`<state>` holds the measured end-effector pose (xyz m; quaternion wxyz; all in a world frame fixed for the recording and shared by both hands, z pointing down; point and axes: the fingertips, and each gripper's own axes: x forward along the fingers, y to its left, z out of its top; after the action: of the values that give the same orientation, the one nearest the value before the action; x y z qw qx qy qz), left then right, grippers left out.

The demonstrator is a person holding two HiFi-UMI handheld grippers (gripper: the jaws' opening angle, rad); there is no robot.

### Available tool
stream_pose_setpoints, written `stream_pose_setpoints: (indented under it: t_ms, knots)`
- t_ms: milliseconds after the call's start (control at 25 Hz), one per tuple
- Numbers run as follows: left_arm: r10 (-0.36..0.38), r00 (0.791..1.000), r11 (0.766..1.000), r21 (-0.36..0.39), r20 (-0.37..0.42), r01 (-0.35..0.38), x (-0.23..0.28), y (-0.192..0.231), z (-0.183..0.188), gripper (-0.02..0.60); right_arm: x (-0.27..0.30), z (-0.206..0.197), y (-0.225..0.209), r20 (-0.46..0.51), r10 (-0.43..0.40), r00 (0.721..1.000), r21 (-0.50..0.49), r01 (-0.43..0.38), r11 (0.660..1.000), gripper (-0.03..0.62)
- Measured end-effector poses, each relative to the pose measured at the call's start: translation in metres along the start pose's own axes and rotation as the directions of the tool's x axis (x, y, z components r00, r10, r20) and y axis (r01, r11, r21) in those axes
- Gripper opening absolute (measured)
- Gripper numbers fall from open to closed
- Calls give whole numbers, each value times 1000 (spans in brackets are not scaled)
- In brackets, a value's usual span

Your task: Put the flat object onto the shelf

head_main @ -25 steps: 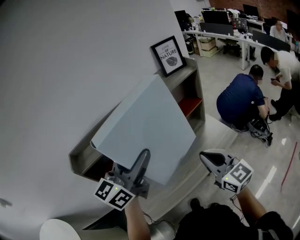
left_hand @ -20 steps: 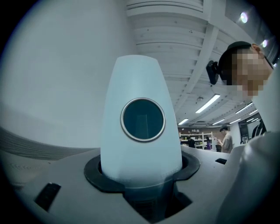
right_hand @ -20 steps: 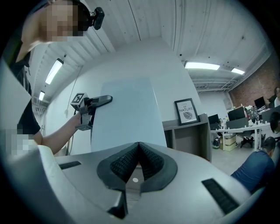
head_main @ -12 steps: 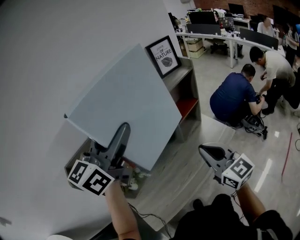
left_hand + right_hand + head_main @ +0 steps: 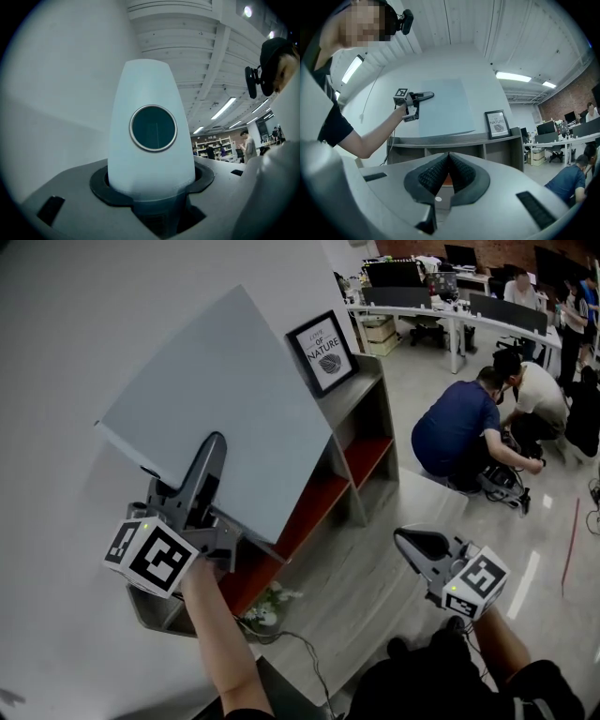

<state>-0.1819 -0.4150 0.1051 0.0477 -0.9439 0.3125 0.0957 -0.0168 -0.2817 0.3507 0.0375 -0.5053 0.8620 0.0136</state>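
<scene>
In the head view a flat pale blue-grey panel (image 5: pixel 225 404) is held up, tilted, against the white wall above the left end of the grey shelf unit (image 5: pixel 364 390). My left gripper (image 5: pixel 212 452) is shut on its lower edge, one finger lying across its face. The right gripper view shows the same panel (image 5: pixel 443 105), the left gripper (image 5: pixel 423 97) and the shelf top (image 5: pixel 454 138) below them. In the left gripper view one pale finger (image 5: pixel 150 140) fills the middle. My right gripper (image 5: pixel 417 545) hangs low at the right, shut with nothing in it, pads together (image 5: pixel 448 161).
A framed print (image 5: pixel 323 351) leans on the shelf top at its far end. The lower shelves have red boards (image 5: pixel 314 507). White flowers (image 5: pixel 267 606) and a cable lie on the floor. People crouch at the right (image 5: pixel 464 432); desks (image 5: pixel 450 306) stand behind them.
My left gripper has lifted the panel up and to the left, from in front of the shelf to above its top. The right gripper has barely moved.
</scene>
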Motion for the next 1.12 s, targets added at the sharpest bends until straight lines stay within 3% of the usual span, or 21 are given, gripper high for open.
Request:
stream_pose_setpoints:
  t_ms: [360,1120]
  knots:
    - [47,999,997,70,-25,-45,30,32,-9,291,7,-2,-6,-3,-11,1000,5,11,1000,11]
    - [92,994,994,72,-66,-87,80,74,-50,295,2,-3,-20,-30,-34,999,16,35,999,11]
